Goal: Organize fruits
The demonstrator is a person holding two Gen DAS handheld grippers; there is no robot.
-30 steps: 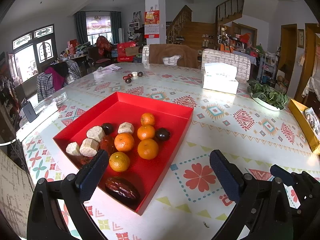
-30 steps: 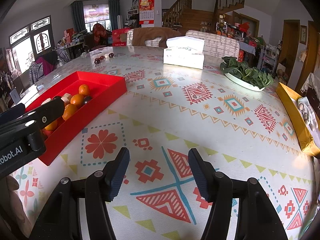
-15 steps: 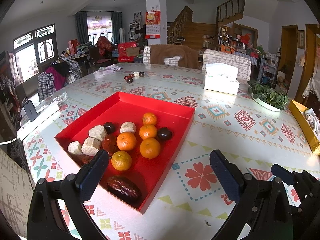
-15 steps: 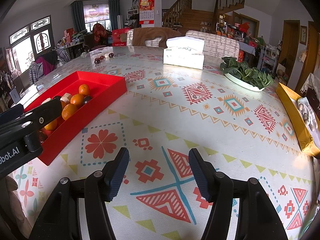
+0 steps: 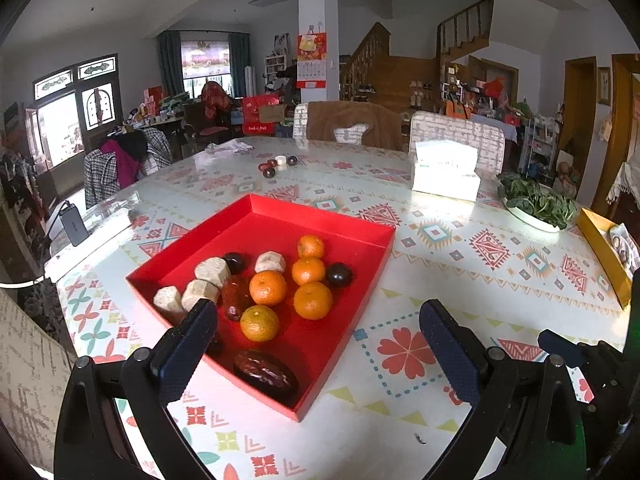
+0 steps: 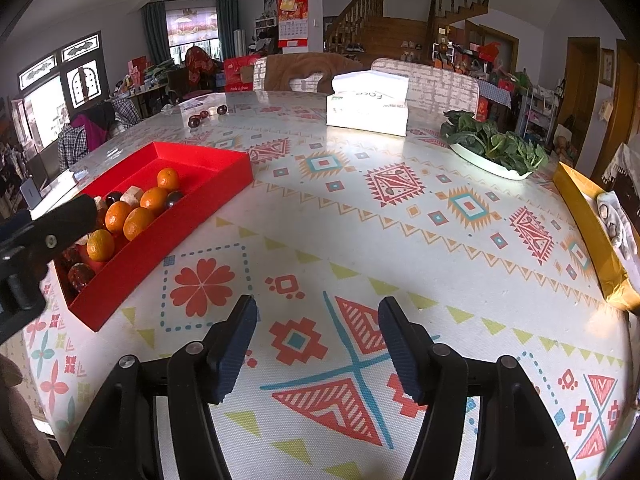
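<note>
- Left tongs [image 5: 318,346]: jaws wide, nothing between them, above the near corner of the red tray [image 5: 362,229].
- Right tongs [image 6: 318,350]: jaws apart, empty, over bare patterned tabletop [image 6: 400,240] to the right of the red tray.
- Oranges [image 5: 268,288], pale chunks [image 5: 212,271], dark fruits [image 5: 339,274]: inside the red tray.
- Tissue box [image 5: 446,170]: beyond the red tray.

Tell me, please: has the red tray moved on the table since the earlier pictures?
No. The red tray keeps its place beside the flower print on the tablecloth.
</note>
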